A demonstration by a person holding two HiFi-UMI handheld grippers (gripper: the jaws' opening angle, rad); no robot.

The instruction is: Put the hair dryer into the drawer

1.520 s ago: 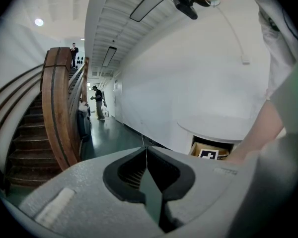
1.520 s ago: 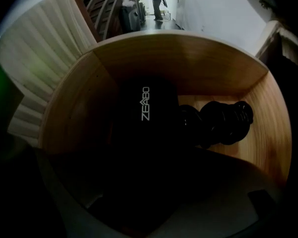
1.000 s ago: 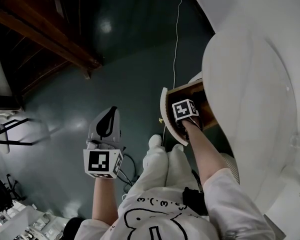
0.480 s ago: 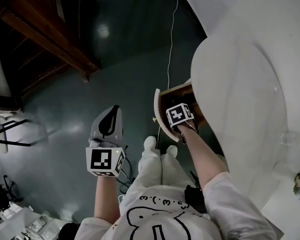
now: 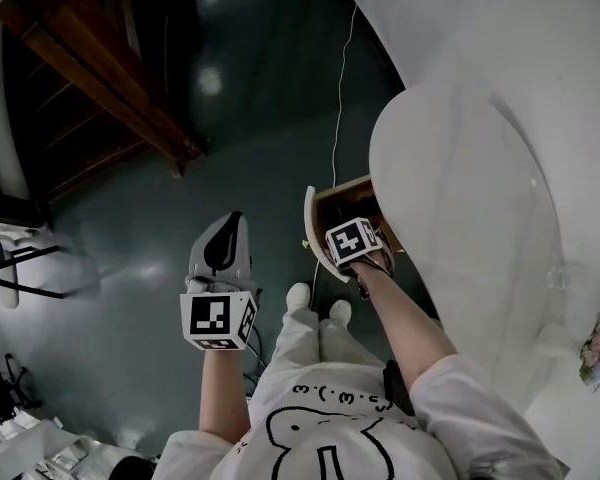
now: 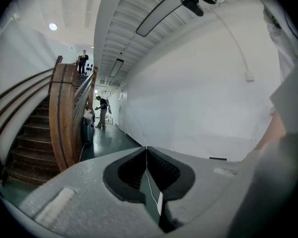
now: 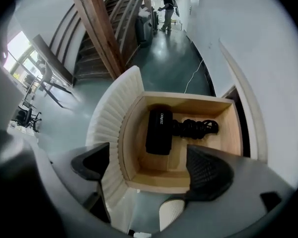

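Right gripper view: hair dryer (image 7: 159,125) inside open drawer (image 7: 109,123), just ahead of spread, empty right gripper (image 7: 149,165).
Left gripper (image 6: 147,152): pressed together, empty.
Tip: likely closing next; push drawer front squarely.

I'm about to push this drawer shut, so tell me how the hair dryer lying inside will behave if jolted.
The hair dryer lies flat in the drawer, so it probably slides rather than rolls. Its body looks rigid and smooth, likely slippery to grip. The coiled cord is floppy and could snag.
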